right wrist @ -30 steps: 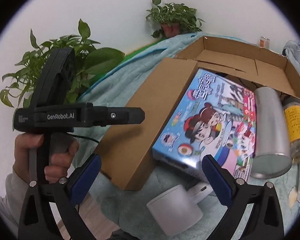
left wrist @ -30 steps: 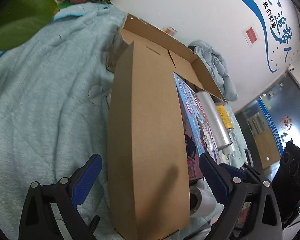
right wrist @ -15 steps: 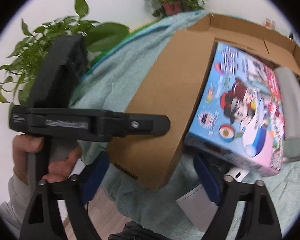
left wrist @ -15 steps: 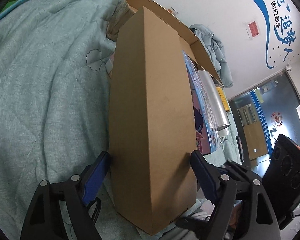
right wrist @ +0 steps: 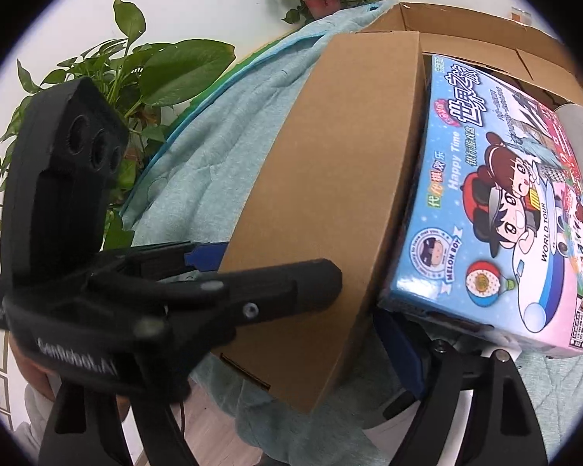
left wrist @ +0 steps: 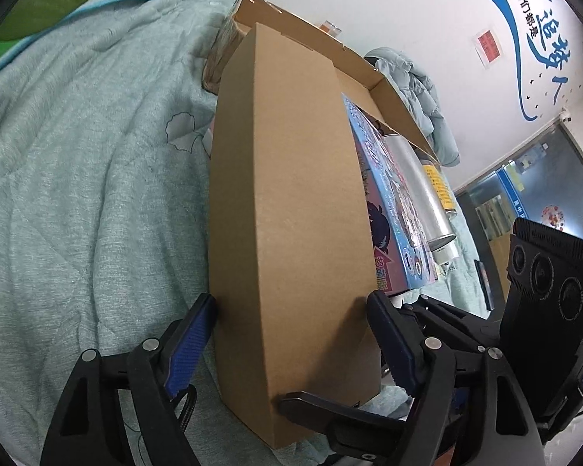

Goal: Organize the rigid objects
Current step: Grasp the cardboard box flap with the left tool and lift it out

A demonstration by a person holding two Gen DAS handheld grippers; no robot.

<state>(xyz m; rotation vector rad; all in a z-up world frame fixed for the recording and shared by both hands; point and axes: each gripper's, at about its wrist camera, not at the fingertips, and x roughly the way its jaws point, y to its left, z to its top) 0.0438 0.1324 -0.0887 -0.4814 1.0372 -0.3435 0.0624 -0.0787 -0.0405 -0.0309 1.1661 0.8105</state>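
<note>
A long closed cardboard box (left wrist: 291, 194) lies on a teal quilt (left wrist: 77, 194). My left gripper (left wrist: 291, 310) straddles its near end, jaws closing, and both blue pads (left wrist: 192, 338) press on its sides. Seen from the right wrist, the same box (right wrist: 330, 194) lies between the fingers of my right gripper (right wrist: 287, 349). Those jaws are opening, and the visible right pad (right wrist: 402, 349) stands off the box. The left gripper's body hides the other pad. A colourful board game box (right wrist: 505, 213) leans against the cardboard box's right side.
A silver cylinder (left wrist: 419, 186) and a yellow-labelled bottle (left wrist: 439, 190) lie beyond the game box, inside an open cardboard carton (left wrist: 369, 70). Potted plants (right wrist: 155, 77) stand at the left by the wall. A person's hand (right wrist: 31, 372) holds the left gripper.
Both grippers came forward and down onto the box's near end. The left jaws narrowed until the pads met its sides. The right jaws narrowed, then widened a little.
</note>
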